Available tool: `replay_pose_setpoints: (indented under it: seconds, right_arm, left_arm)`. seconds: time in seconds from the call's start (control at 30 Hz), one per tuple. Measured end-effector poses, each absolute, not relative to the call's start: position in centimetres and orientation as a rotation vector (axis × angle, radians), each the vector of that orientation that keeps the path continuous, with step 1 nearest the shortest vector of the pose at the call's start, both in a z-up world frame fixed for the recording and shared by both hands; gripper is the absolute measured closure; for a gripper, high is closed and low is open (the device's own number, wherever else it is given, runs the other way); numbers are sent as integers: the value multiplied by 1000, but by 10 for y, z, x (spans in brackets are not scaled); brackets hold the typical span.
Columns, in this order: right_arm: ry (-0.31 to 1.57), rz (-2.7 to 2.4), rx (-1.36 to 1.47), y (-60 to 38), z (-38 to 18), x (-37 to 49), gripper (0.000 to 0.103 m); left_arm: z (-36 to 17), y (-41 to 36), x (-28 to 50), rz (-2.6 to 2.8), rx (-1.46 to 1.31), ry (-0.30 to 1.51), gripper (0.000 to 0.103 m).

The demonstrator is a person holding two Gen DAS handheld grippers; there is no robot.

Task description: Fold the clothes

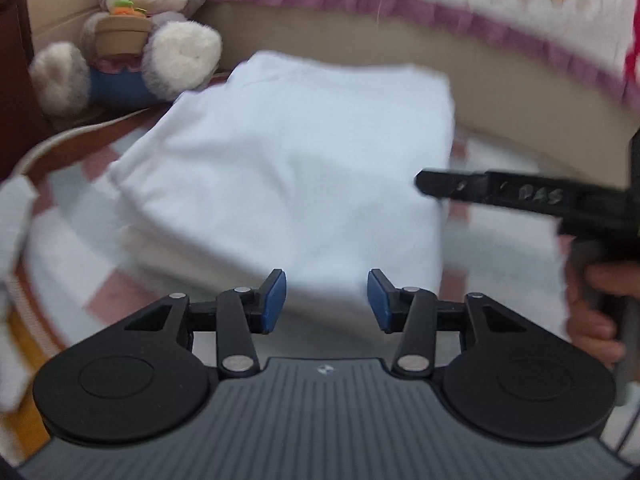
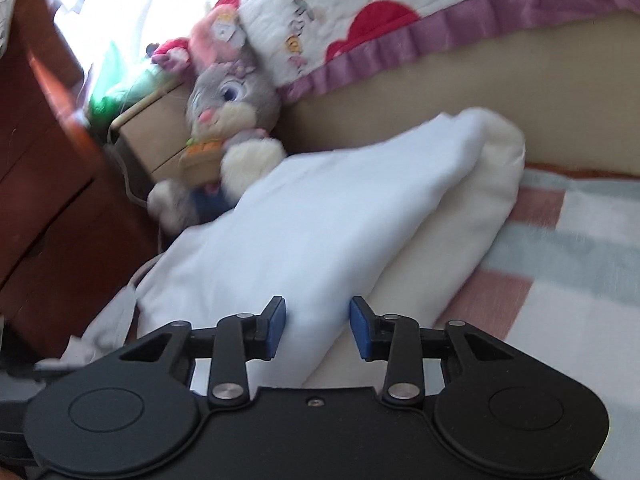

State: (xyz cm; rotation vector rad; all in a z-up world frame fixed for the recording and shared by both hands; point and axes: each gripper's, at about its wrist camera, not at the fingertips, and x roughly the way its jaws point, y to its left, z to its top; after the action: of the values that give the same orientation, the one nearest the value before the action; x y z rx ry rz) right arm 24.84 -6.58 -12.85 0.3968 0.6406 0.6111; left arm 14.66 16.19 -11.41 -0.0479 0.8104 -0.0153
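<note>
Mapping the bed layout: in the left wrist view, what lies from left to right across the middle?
Plush rabbit → folded white garment → right gripper → hand gripping its handle.

A: Where is free room on the bed?

B: The checked blanket [image 2: 560, 248] lies bare on the right of the folded white garment [image 2: 304, 216]; a gripper can pass there. In the left wrist view, a bare strip of it also shows on the left of the garment.

A: And what blocks?

B: Behind the garment the plush rabbit [image 1: 140, 36] sits just beside its far left corner, with a cardboard box [image 2: 156, 136] behind it. The quilt [image 2: 400, 12] with purple edge closes the back. The wooden cabinet [image 2: 48, 152] stands on the left.
</note>
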Motion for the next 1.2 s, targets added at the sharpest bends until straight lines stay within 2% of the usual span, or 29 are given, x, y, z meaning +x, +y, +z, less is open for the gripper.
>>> replay_pose_setpoints:
  seconds: [0.07,0.1,0.17,0.27,0.3,0.33,0.4,0.6,0.97,1.13,1.2]
  right_arm:
    - [706,672,459,-70,-140,238,71]
    - [745,697,470,-69,-145,233,79]
    - [763,731,443,-71,-150,210,79]
    - [754,713,376,-82,-136,175,73]
    - [747,702,355,-87,-130,164,67]
    - [716,678,334,-96,-119,153,55]
    - [650,629,299,-112,-95,130,42]
    - [623,534,291,-158,-53,113,42]
    - [644,442,187,-184,-17,84,42]
    - [626,420,139,-180,1,66,40]
    - [633,408,129,-178,5,59,39]
  left_arm:
    - [-112,156,132,-16,-66,798,58]
    - [-110,154,126,-23,-85,798,57]
    - [-103,145,116,-20,-81,802,56]
    - [-90,128,106,-1,-32,816,50]
    - [-85,121,105,10,-16,832,49]
    - [-79,115,104,20,-2,847,47]
    - [-69,106,98,26,-21,861,27]
    - [-45,79,85,37,-70,880,14]
    - [-39,26,65,33,-12,970,4]
    - [-27,18,53,48,-4,957,4]
    - [-20,17,49,57,0,940,1]
